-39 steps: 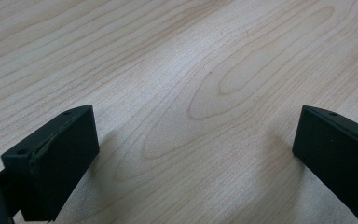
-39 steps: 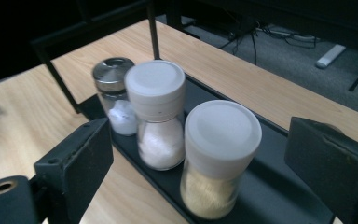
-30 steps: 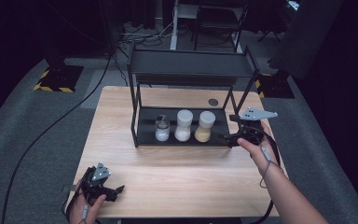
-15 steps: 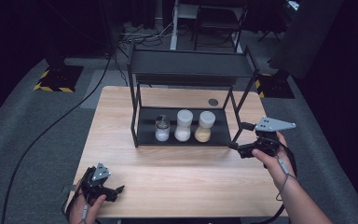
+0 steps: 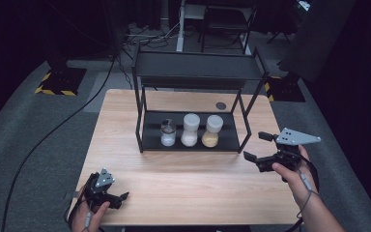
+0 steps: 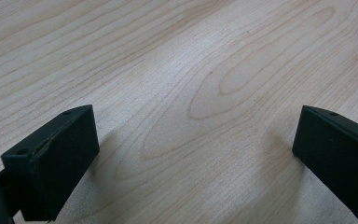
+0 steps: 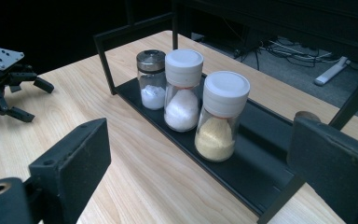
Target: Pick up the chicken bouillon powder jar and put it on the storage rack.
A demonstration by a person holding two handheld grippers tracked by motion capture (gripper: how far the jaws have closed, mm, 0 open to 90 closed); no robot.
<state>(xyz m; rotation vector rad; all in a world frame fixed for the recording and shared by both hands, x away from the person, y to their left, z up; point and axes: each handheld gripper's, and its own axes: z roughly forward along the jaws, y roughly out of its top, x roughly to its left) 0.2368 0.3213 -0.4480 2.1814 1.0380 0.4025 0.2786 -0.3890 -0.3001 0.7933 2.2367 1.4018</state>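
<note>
though small, likely glass and slick: yellow jar, nearest right gripper. best pinched mid-body, below cap. jaws spread, just widened, empty; left gripper likewise spread.

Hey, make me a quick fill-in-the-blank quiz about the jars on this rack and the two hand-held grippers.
1. The lower shelf of the black rack holds ___ jars.
2. The jar with yellow powder has a ___ lid.
3. The small jar at the row's end has a ___ lid.
4. The jaws of the right hand-held gripper stand ___, with nothing between them.

Missing words: three; white; metal; open
</note>
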